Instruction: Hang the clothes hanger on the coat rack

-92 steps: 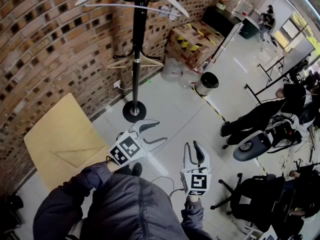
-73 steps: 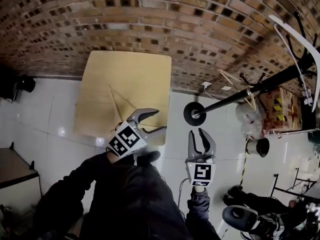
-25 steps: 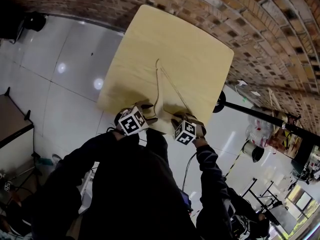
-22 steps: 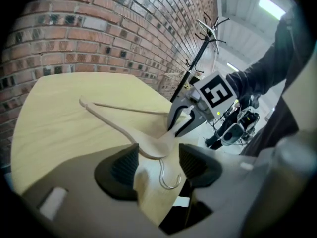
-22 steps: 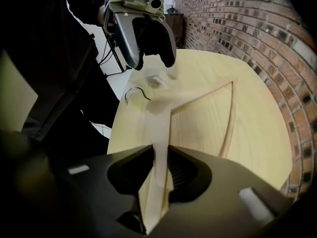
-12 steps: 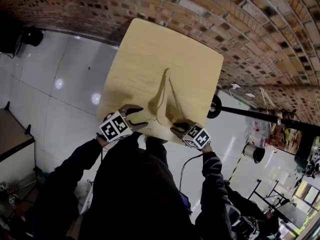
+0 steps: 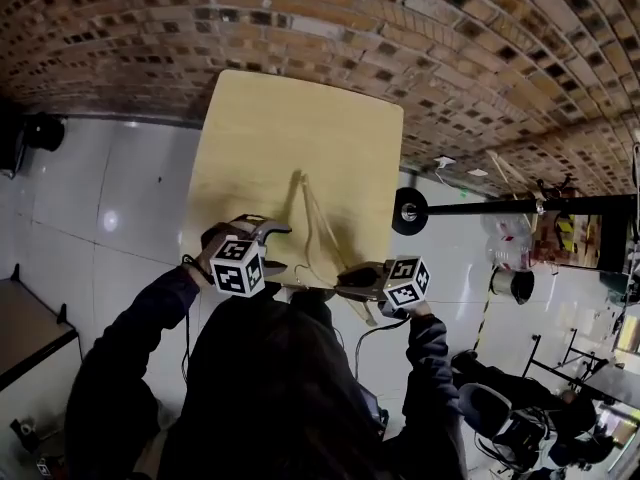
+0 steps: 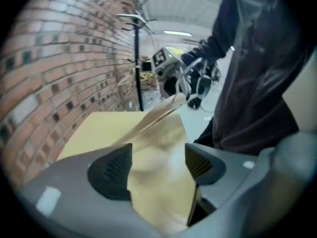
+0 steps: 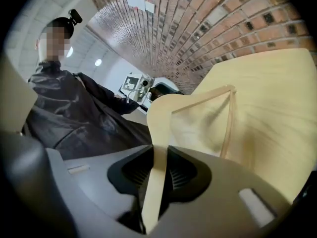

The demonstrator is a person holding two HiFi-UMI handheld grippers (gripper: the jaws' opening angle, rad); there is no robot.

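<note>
The right gripper (image 9: 158, 171) clamps the hanger (image 9: 159, 125) by one end, the left gripper's (image 8: 156, 166) opening jaws seem loose around it, and the coat rack (image 7: 520, 206) lies to the right.

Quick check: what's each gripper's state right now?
Left gripper: jaws opening, with the wooden clothes hanger between them.
Right gripper: closed on the wooden clothes hanger's thin arm.

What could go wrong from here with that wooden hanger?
1. The left claw is opening its jaws around the hanger, so only the right claw pinches it, by one thin arm; it could pivot or slip out.
2. The coat rack stands off to the side, past the table; a loosely held hanger might catch the table edge on the way.
</note>
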